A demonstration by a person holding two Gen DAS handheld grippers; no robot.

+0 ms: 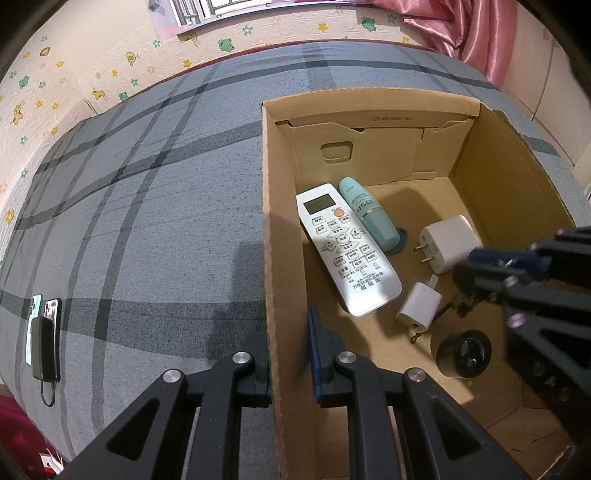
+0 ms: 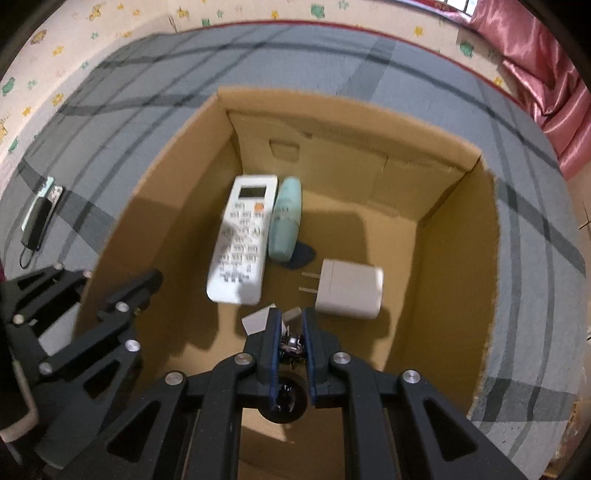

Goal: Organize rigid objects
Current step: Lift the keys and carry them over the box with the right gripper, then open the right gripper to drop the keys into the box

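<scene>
Left claw (image 1: 290, 354) clamping cardboard box (image 1: 284, 236) wall, grey plaid bedspread (image 1: 147, 206), pink curtain (image 1: 476, 33)

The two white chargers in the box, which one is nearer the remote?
The smaller white charger, almost touching the remote's lower end; the bigger charger lies apart, toward the right wall.

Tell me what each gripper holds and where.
The left gripper clamps the cardboard box by its side wall; right gripper pinches a metal clasp, part unclear.
</scene>
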